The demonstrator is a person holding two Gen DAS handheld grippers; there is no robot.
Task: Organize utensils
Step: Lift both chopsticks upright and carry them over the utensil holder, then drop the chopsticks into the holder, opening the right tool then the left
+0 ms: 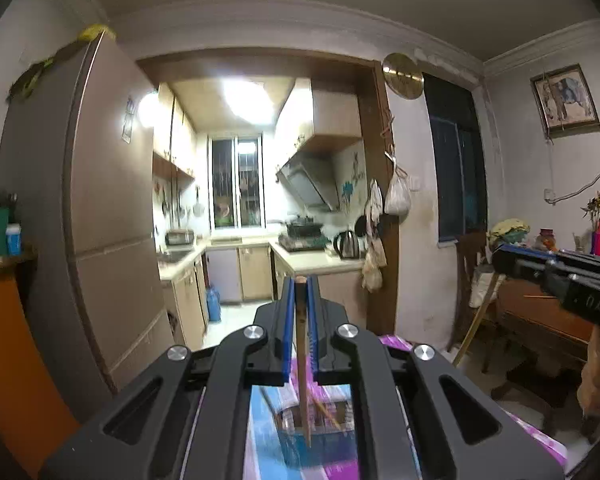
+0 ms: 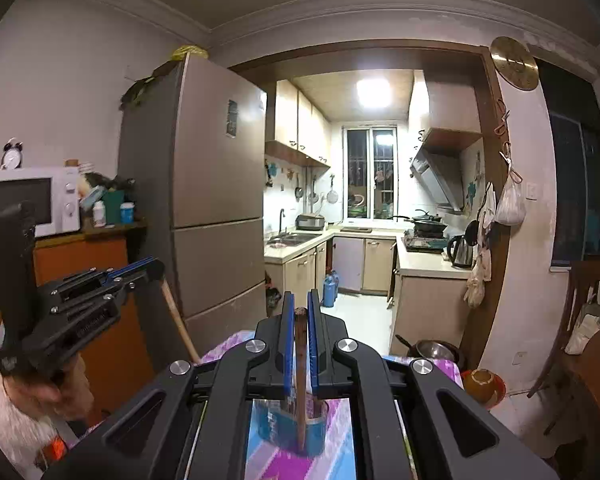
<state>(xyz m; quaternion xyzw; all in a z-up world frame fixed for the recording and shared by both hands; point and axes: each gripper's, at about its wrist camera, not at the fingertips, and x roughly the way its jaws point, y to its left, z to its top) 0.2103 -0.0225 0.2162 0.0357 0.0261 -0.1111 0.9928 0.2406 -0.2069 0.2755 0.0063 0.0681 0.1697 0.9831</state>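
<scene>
One wooden chopstick [image 1: 301, 344] is clamped in the left gripper [image 1: 300, 284], its lower end in the blue holder [image 1: 312, 440]. The right gripper [image 2: 299, 312] clamps a darker chopstick [image 2: 300, 364] above the same holder [image 2: 292, 424], which stands on the patterned counter [image 2: 276, 464].

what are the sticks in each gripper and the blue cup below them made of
Left stick: looks like bare wood or bamboo, matte light brown. Right stick: darker brown wood, dull finish. Blue cup: glossy, faintly see-through, probably plastic; blur leaves it open.
</scene>
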